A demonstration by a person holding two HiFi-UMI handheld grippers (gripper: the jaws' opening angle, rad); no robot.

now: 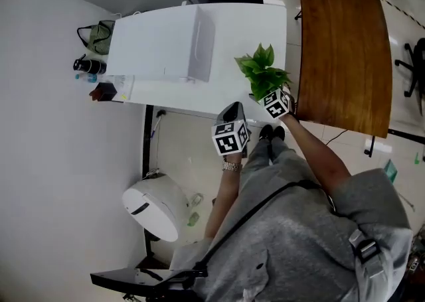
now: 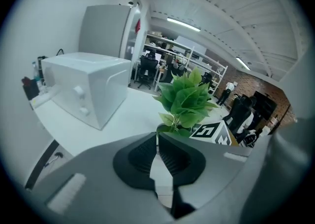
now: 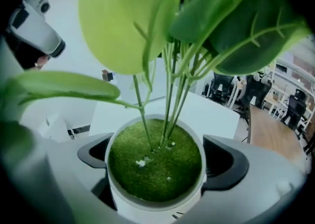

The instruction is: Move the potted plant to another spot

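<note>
A potted plant (image 1: 263,72) with broad green leaves, in a small white pot (image 3: 155,203) topped with green moss, is held by my right gripper (image 1: 277,103) near the front right corner of the white table (image 1: 246,35). In the right gripper view the pot sits squarely between the two dark pads (image 3: 224,163), and my right gripper (image 3: 155,169) is shut on it. My left gripper (image 1: 230,136) hangs just off the table's front edge, to the plant's left. Its jaws are together with nothing between them, my left gripper (image 2: 157,156) being shut. The plant (image 2: 186,101) shows beyond it.
A white microwave (image 1: 166,45) stands on the table's left half. Bottles and small items (image 1: 99,78) crowd the left end. A brown wooden table (image 1: 342,42) lies to the right. A white round appliance (image 1: 156,209) sits on the floor below the table.
</note>
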